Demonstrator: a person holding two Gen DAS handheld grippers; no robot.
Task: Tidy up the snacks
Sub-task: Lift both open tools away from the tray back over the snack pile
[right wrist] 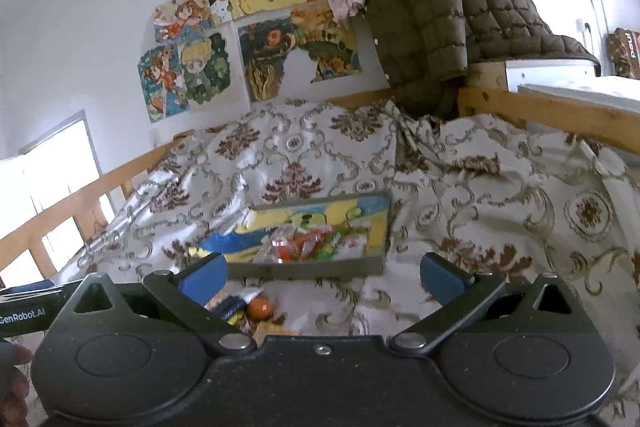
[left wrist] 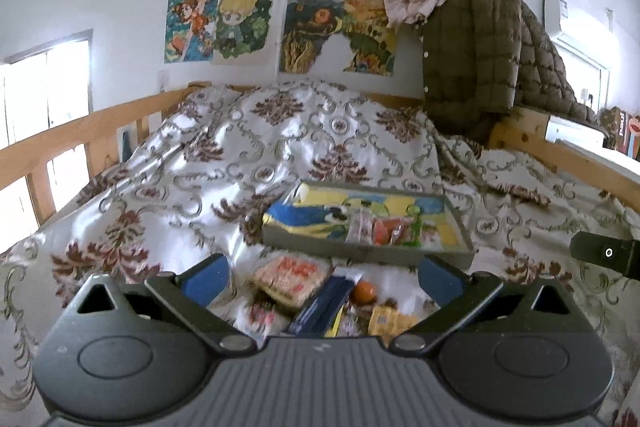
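The left tool [left wrist: 324,277] hung released, fingers spread over the loose snack pile: a red-and-white packet [left wrist: 290,277] at 11 o'clock, a dark blue packet [left wrist: 320,307] dead centre, an orange ball [left wrist: 363,293] at 1 o'clock. The right tool [right wrist: 324,277] was likewise released and empty, over bare bedspread [right wrist: 460,195]. The tray [left wrist: 360,253], already holding a few snacks, lay just beyond at 12 o'clock. Best, I judged, to straddle one packet across its narrow width, then lift clear of the rim.
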